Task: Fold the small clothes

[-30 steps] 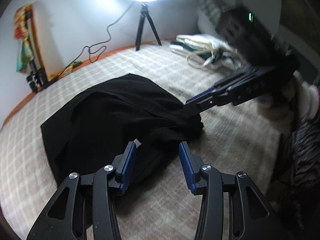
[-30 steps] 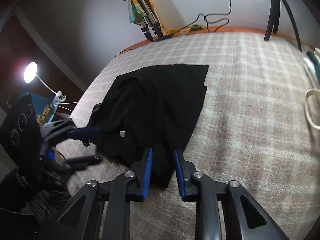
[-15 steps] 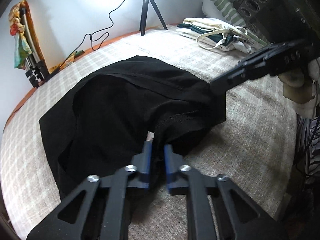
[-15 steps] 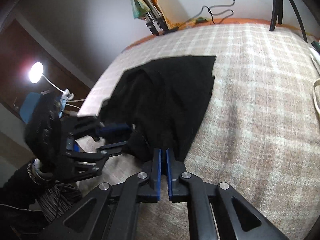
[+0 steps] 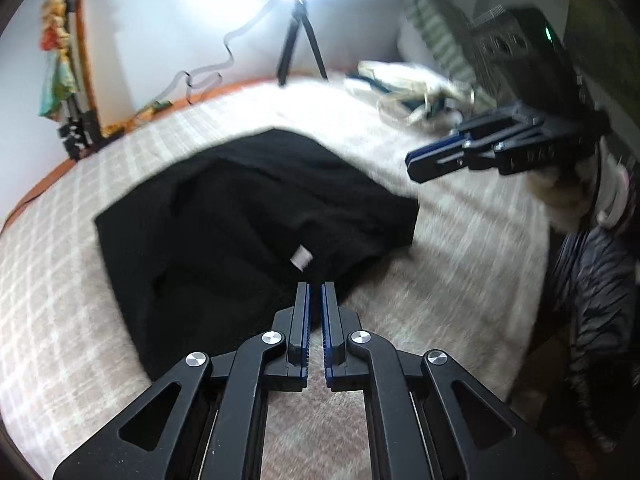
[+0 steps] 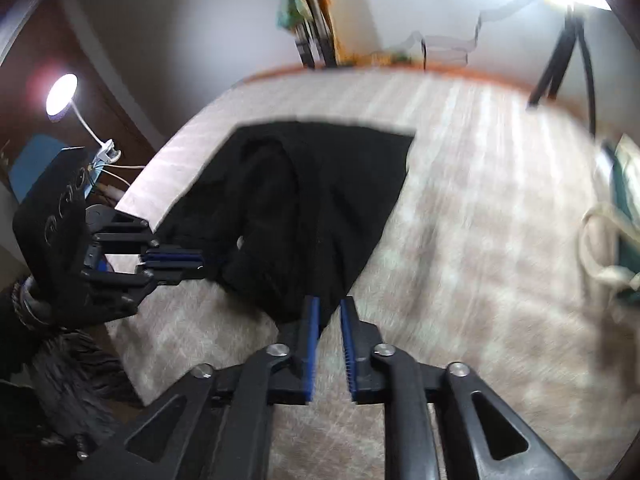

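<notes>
Barely started: the black garment [image 5: 256,216] lay bunched, unfolded, on the checked blanket [image 5: 440,264]. My left gripper [image 5: 316,296] had pinched its near hem; the right gripper [image 6: 330,312] was opening narrowly around a corner.

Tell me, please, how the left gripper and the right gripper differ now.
The left gripper is shut, seemingly pinching the near edge of the black garment; the right gripper has its jaws opening, with nothing between them. The left sits low at the cloth; the right hangs clear above the bed. Both share black frames and blue pads.
</notes>
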`<state>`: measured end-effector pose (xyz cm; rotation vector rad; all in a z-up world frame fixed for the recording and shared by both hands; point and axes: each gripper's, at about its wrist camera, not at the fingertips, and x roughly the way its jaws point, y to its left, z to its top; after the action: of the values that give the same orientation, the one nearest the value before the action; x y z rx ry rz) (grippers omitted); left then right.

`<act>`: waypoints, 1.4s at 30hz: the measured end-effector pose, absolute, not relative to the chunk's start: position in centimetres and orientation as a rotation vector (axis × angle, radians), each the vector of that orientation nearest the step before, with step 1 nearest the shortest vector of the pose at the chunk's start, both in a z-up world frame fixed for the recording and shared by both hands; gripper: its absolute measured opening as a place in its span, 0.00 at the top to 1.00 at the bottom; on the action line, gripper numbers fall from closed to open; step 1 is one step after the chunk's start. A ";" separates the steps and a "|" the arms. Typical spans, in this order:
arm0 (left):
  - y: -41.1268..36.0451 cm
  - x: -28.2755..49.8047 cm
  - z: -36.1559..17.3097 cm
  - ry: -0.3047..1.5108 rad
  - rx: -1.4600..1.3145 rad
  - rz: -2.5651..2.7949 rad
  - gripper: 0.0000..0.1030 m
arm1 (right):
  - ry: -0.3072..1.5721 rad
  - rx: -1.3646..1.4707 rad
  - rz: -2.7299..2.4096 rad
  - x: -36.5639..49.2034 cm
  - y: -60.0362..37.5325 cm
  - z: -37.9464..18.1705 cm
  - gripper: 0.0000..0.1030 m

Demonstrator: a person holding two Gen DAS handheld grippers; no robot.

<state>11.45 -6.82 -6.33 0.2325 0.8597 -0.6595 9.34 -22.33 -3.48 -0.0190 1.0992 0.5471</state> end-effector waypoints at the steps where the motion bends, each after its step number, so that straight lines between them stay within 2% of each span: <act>1: -6.3 11.6 -5.8 0.845 0.213 -0.649 0.95 | 1.073 -0.014 0.561 9.4 -22.2 -3.1 0.81; 5: -3.6 12.9 -5.2 0.833 0.158 -0.551 0.92 | 1.006 -0.009 0.626 10.0 -20.4 -2.8 0.82; 12: -2.4 13.4 -8.9 0.968 0.218 -0.509 0.92 | 1.100 -0.187 0.655 10.0 -16.2 -6.7 0.83; 14: -2.1 12.9 -8.9 0.975 0.222 -0.524 0.92 | 1.173 -0.202 0.712 9.1 -16.3 -7.6 0.83; 17: -0.7 12.7 -7.7 0.973 0.161 -0.534 0.92 | 1.167 -0.258 0.771 7.5 -17.4 -6.9 0.82; 19: 0.4 12.8 -6.4 0.938 0.101 -0.531 0.92 | 1.167 -0.195 0.790 7.8 -18.7 -6.1 0.82; 20: 1.3 13.3 -5.6 0.913 0.060 -0.520 0.88 | 1.152 -0.141 0.790 8.4 -19.6 -5.5 0.82; 21: 1.8 13.9 -5.1 0.898 0.037 -0.502 0.77 | 1.139 -0.114 0.783 8.8 -20.2 -5.1 0.79; 22: 2.4 14.3 -4.6 0.884 0.017 -0.475 0.73 | 1.117 -0.072 0.759 9.7 -21.0 -4.6 0.73; 27: 5.7 18.7 -3.7 0.855 -0.214 -0.400 0.65 | 1.071 0.123 0.631 13.9 -23.5 -3.9 0.69; 35: 7.3 24.5 -7.2 0.955 -0.494 -0.369 0.65 | 1.095 0.465 0.536 19.8 -27.7 -5.2 0.68; 42: 8.4 26.4 -9.0 0.999 -0.606 -0.367 0.65 | 1.152 0.520 0.536 23.7 -28.0 -7.9 0.68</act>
<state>26.43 8.41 -9.03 -0.6056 0.9991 -0.3669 23.71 -27.98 -7.94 0.5198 1.1524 0.5357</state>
